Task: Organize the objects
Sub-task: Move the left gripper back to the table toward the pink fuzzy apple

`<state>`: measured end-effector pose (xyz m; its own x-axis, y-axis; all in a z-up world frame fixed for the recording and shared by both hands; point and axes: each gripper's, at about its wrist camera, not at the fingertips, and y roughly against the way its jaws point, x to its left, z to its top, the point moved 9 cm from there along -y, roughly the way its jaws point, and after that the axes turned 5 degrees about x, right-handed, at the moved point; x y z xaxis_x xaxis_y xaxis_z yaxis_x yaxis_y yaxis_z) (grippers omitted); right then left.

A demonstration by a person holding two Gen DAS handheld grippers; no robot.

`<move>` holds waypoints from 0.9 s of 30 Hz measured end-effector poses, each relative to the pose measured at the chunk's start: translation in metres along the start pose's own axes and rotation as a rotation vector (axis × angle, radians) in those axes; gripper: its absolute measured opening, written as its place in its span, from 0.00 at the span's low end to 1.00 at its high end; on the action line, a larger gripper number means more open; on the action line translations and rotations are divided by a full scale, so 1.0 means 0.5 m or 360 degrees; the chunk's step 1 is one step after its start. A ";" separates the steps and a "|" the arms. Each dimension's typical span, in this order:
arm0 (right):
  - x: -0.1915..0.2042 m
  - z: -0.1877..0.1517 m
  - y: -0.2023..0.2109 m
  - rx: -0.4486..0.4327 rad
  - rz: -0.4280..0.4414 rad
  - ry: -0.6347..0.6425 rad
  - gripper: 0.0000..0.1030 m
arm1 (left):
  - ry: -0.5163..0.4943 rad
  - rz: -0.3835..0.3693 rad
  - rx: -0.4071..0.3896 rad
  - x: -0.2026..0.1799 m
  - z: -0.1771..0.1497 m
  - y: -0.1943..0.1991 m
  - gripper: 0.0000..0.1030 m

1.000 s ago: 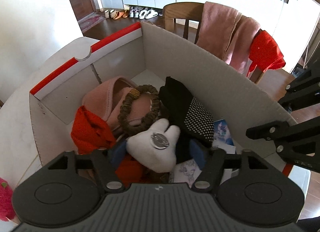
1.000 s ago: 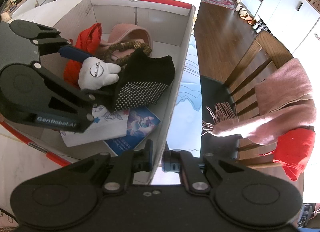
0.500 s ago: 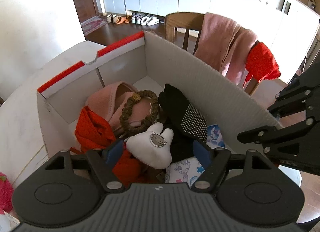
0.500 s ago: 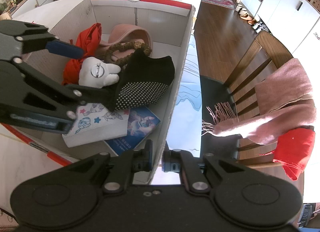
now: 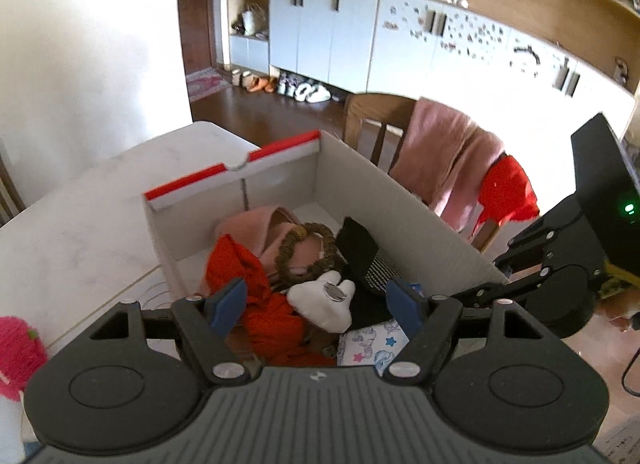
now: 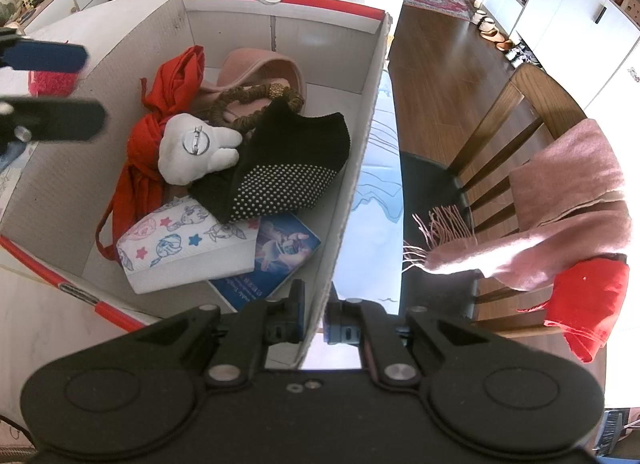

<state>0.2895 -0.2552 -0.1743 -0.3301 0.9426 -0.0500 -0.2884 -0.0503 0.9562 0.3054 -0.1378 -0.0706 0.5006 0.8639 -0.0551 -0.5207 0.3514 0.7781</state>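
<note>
Cardboard box (image 6: 362, 152) on desk (image 5: 80, 216) holds white plush (image 6: 192, 148), black dotted sock (image 6: 288, 168), red cloth (image 6: 160, 104). My left hand-held gripper (image 5: 316, 304) gapes empty above; my right hand-held gripper (image 6: 314, 318) pinches the box wall.

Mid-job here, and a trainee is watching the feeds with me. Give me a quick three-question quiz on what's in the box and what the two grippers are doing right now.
1. True or false: the right gripper is clamped on the cardboard box wall.
2. What lies directly against the white plush toy? A) a glass bottle B) the black dotted sock C) a metal spoon
3. Fill in: the left gripper is ____ and holds nothing.

Key
1. True: its fingers pinch the box's right side wall.
2. B: the sock touches the toy's side.
3. Open: its blue pads stand wide apart above the box's contents.
</note>
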 end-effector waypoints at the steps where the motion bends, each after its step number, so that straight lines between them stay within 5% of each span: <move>1: 0.000 0.000 0.000 0.0000 -0.0001 0.0000 0.07 | 0.0016 0.0007 -0.0015 0.005 0.000 0.008 0.74; 13: 0.003 0.001 0.001 0.0000 -0.0011 0.0010 0.07 | 0.0250 0.0182 -0.0175 0.139 -0.041 0.112 0.81; 20: 0.003 -0.003 0.001 0.0000 -0.0016 0.0014 0.08 | 0.0484 0.0316 -0.0226 0.255 -0.087 0.147 0.97; 27: 0.005 0.001 0.001 0.0008 -0.0026 0.0018 0.09 | 0.0682 0.0457 -0.0247 0.378 -0.125 0.153 1.00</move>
<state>0.2890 -0.2529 -0.1736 -0.3356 0.9395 -0.0689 -0.2893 -0.0332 0.9567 0.3173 0.0750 -0.0605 0.0126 0.9915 -0.1293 -0.7075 0.1002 0.6996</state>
